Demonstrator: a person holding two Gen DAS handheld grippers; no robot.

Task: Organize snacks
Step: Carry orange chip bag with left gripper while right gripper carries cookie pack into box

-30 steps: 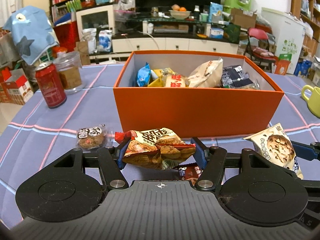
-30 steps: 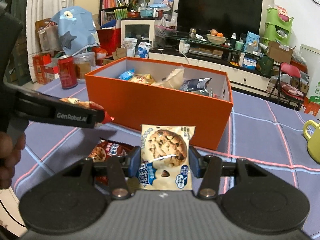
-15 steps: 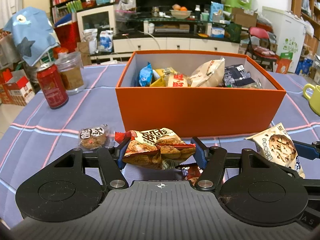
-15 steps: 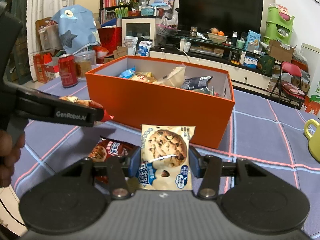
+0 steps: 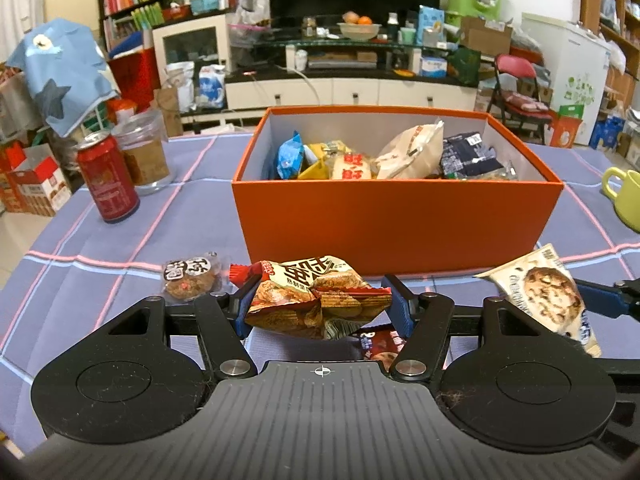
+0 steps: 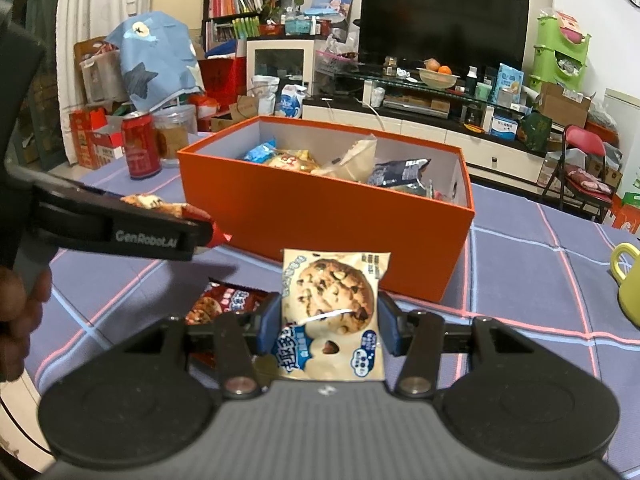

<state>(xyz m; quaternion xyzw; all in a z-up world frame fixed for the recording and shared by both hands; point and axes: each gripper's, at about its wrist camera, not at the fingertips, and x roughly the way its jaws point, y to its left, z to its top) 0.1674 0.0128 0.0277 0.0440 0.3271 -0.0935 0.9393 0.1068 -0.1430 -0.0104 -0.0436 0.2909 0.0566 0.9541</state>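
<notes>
Nothing has shifted between the earlier frames and this moment beyond a slight change of framing: both grippers hang in the same spots just short of the open orange cardboard box, each clamped on the same packet as before. Blue pads of the left gripper pinch a crumpled red-and-brown foil snack packet by its two ends, so its long axis runs crosswise, from one finger to the other, with bold Chinese characters on its upper face. Between the pads of the right gripper stands a cream plastic packet printed with a chocolate-chip cookie, gripped by its side edges, long axis upright and tilted a little away from the camera, blue Chinese lettering along its lower edge. Seen from the right wrist, the left gripper's black arm reads "GenRobot.AI". On the cloth below lie a dark red cookie packet and a small clear-wrapped round biscuit. Several more packets already fill the box. A red drink can, a clear glass jar and a yellow-green mug stand on the purple tablecloth with pink and white lines. Behind is a cluttered living room with a black television, bookshelves and a red folding chair.
</notes>
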